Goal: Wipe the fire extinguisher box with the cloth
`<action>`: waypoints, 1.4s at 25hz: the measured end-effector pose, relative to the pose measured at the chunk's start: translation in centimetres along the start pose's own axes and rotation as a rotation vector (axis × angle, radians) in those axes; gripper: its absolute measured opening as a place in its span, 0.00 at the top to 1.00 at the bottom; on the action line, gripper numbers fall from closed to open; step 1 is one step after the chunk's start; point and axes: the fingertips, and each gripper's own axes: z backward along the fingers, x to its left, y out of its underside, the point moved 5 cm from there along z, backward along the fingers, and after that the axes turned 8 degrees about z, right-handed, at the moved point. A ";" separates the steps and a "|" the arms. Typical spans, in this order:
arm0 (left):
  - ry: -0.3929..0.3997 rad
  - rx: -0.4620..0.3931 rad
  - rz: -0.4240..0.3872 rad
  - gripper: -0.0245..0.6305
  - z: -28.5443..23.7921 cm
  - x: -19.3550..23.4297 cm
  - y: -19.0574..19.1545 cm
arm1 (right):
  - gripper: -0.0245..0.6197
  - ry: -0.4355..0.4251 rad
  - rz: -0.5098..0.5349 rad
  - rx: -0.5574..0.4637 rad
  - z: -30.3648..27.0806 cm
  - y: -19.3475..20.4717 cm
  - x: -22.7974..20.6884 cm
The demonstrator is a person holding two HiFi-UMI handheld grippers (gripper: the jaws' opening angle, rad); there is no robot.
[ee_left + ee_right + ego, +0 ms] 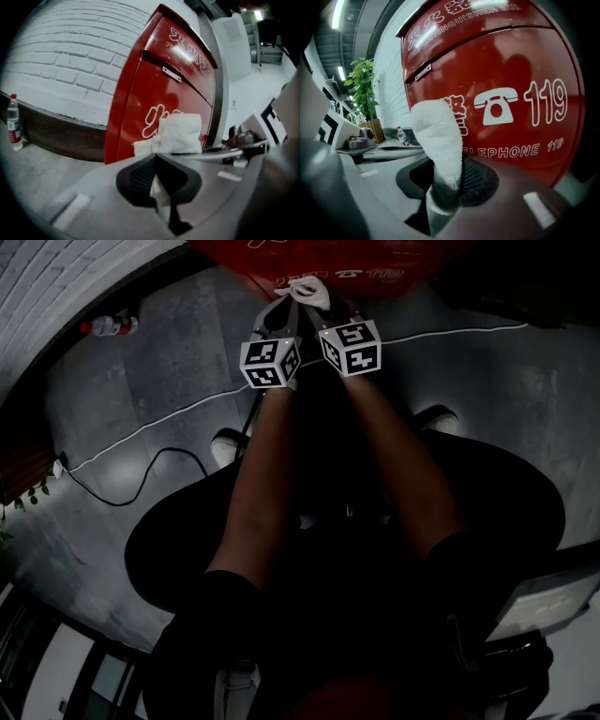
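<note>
- Both forearms are stretched forward side by side, with the left tool (284,313) and the right tool (323,307) brought close together; their marker cubes sit just beside each other.
- Two tools, one white cloth (305,287), one red fire extinguisher box (328,257) and one plastic bottle (111,326) are counted.
- The left tool (157,157) is closed on the cloth (180,133): a fold is pinched between its jaws and the rest bunches up just past the tips, in front of the box (154,84).
- The right tool (446,164) is likewise clamped on the cloth (438,136), which stands up from its jaws before the box face (511,61).
- The box is set at the floor's edge against the white brick wall (70,56).
- The bottle (14,123) stands upright on the floor by the wall's foot, well apart from the box.
</note>
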 end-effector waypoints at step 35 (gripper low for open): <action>-0.008 0.021 -0.067 0.96 -1.8 -10.6 2.9 | 0.78 0.347 -0.164 0.043 10.8 4.2 -18.1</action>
